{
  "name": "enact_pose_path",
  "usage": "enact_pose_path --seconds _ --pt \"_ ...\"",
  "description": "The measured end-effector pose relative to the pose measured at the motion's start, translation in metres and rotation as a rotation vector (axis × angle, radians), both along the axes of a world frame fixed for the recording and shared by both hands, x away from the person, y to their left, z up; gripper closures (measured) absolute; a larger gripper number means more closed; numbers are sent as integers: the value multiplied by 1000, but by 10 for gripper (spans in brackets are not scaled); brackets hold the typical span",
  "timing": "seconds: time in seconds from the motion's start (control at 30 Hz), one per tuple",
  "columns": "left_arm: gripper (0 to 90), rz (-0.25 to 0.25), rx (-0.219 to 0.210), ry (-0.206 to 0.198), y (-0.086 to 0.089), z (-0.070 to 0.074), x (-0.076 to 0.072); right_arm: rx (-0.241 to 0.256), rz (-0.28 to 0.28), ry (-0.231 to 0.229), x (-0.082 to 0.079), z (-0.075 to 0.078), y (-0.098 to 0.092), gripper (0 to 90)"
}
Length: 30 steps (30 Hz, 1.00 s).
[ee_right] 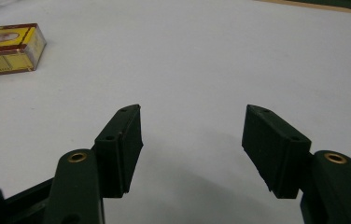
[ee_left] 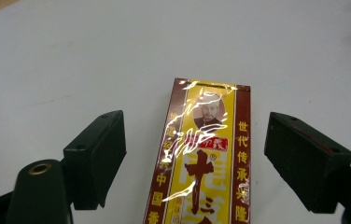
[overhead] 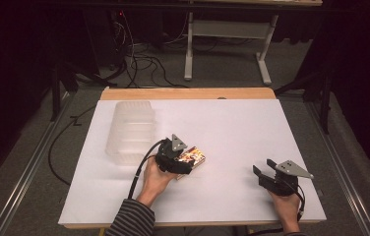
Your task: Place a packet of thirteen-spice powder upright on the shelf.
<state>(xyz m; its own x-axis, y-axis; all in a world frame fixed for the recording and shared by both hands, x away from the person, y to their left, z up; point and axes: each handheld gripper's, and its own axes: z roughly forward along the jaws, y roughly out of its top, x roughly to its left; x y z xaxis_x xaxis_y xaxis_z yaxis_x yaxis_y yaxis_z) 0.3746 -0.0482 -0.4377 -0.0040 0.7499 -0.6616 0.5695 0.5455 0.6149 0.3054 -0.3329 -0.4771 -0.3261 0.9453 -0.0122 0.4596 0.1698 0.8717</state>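
A yellow and dark red box with Chinese lettering lies flat on the white table sheet. In the left gripper view the box sits lengthwise between the two black jaws, which stand wide on either side without touching it. My left gripper is open over the box's near end, held by a hand in a striped sleeve. My right gripper rests low at the table's right front, open and holding nothing. The right gripper view has the box far off at upper left, and its own jaws apart over bare sheet.
A clear ribbed plastic container stands on the sheet left of the box, close behind my left hand. The table's wooden far edge borders the sheet. Cables and a white table frame lie on the floor beyond.
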Motion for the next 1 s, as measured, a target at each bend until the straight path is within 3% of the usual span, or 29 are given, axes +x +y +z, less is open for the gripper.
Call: enact_pose_path --seconds 0.27,0.67,1.0 --pt "204 -21 37 16 -15 -3 9 -4 1 2 0 0 0 384" --pt "203 -47 116 65 -35 -21 23 -2 1 3 0 0 0 385" --pt "209 -58 133 80 -44 -29 25 -2 -2 2 0 0 0 384"
